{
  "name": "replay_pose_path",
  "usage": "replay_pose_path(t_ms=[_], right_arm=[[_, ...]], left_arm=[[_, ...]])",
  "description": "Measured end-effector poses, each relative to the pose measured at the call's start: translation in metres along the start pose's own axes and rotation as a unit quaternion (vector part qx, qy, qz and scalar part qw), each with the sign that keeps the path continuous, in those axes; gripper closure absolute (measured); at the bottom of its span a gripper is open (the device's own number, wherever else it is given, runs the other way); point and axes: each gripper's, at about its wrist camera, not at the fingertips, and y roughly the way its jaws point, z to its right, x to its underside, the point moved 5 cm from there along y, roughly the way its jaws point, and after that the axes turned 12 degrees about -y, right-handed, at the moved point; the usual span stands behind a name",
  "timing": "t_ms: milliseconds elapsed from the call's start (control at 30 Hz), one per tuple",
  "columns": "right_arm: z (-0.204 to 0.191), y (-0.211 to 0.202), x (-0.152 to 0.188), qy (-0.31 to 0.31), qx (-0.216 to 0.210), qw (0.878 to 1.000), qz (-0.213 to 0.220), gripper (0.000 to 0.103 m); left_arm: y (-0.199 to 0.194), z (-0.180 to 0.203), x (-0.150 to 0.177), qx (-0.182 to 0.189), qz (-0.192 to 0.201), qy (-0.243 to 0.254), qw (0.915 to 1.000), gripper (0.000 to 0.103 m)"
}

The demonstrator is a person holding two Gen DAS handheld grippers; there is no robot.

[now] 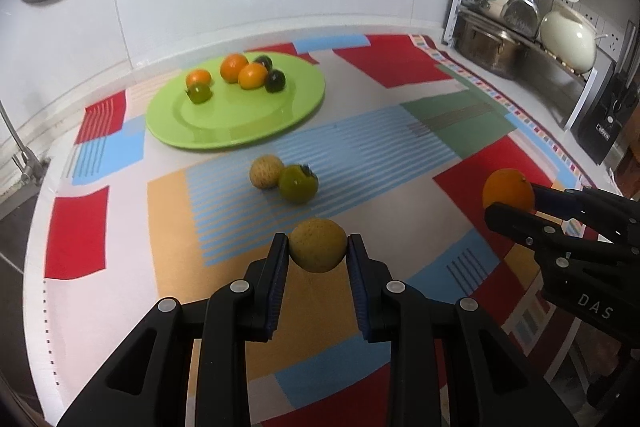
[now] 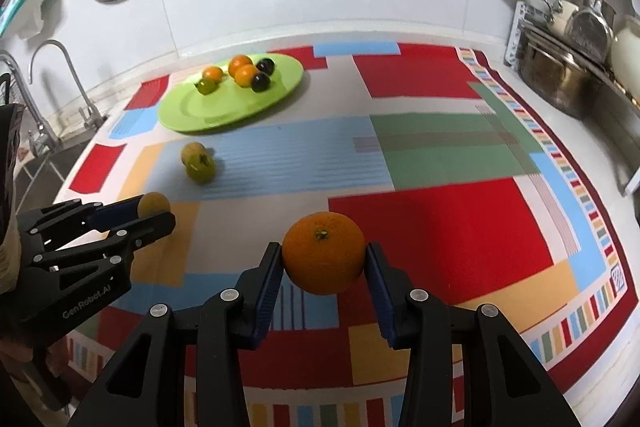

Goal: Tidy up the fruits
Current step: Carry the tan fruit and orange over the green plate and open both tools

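Nearest the cameras, the left tool [image 1: 318, 247] grips a yellow fruit [image 1: 318, 245] and the right tool [image 2: 324, 259] grips an orange [image 2: 324, 253], both above the patterned cloth [image 2: 440, 227]. Farther on that cloth lie two loose fruits [image 1: 284, 179] touching, and beyond them a green plate [image 1: 236, 131] carries six more.

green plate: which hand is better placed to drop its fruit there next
Left, probably. The left gripper with its yellow fruit sits on the green plate side; the right gripper, holding the orange, is farther off.

Plate [image 1: 236, 131] lime green; held orange [image 2: 324, 253] bright orange; speckled yellow fruit [image 1: 318, 245]; tablecloth [image 2: 440, 227] patchwork red, blue, green.
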Motion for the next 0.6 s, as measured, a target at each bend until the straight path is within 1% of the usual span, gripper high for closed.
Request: replay_pose_path(t_ms=[600], right_arm=[[-0.016,-0.035,-0.043,-0.034,-0.026,0.997,0.068,0.06]], left_arm=[[-0.057,0.001,-0.026,-0.003,0.072,-0.003,0.9974,0.073]])
